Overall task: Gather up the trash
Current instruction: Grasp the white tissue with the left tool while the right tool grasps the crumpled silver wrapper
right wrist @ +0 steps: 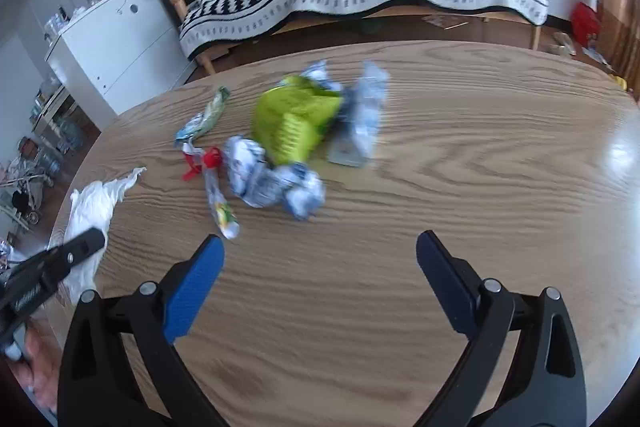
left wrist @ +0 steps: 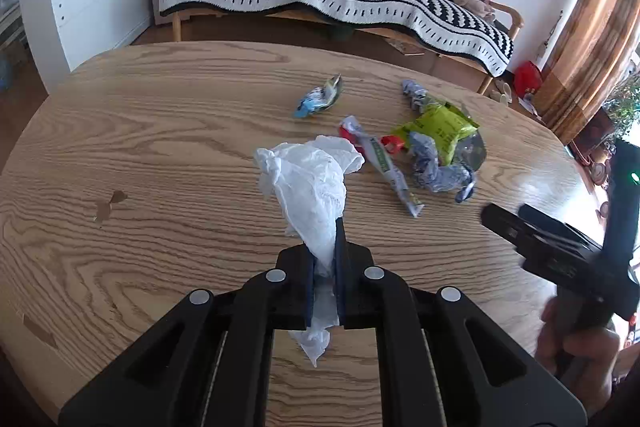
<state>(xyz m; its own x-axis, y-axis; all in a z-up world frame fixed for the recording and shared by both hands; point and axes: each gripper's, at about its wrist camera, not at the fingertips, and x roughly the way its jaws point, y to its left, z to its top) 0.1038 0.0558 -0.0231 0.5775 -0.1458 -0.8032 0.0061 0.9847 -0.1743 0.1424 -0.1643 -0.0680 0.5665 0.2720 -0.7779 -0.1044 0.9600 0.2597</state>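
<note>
So, from the left wrist camera, the left gripper (left wrist: 325, 247) has its two black jaws pinched tight on a crumpled white plastic bag (left wrist: 310, 183), thin and filmy, which pokes out both above and below the blue pads. My read is that this is the collecting bag, so the step in hand looks like getting the bag ready while the rubbish still sits on the oval wood-grain table (left wrist: 160, 147). Beyond the bag lies the litter: a small blue and white twisted wrapper (left wrist: 318, 99) off on its own, a long narrow white and green sachet with a red end (left wrist: 384, 163), a glossy lime-green foil pouch (left wrist: 442, 131) and a scrunched blue and white printed wrapper (left wrist: 438, 171) touching it. At the right edge you can see the right gripper (left wrist: 516, 227) with a hand (left wrist: 576, 343) round its handle, a bit blurred.

Over in the right wrist view, the right gripper (right wrist: 320, 267) is spread wide with nothing between its ribbed blue pads, hovering above bare table (right wrist: 480, 147) just short of the pile. Nearest to it are the sachet (right wrist: 220, 203) and the scrunched wrapper (right wrist: 276, 179), with the lime pouch (right wrist: 292, 123) behind. The white bag (right wrist: 96, 203) trails at the left under the left gripper (right wrist: 82, 245).

Next move, I reckon: the right one needs to close on one light, crinkly piece, probably the sachet, and the bag's mouth needs opening somehow, since it's bunched shut.
</note>
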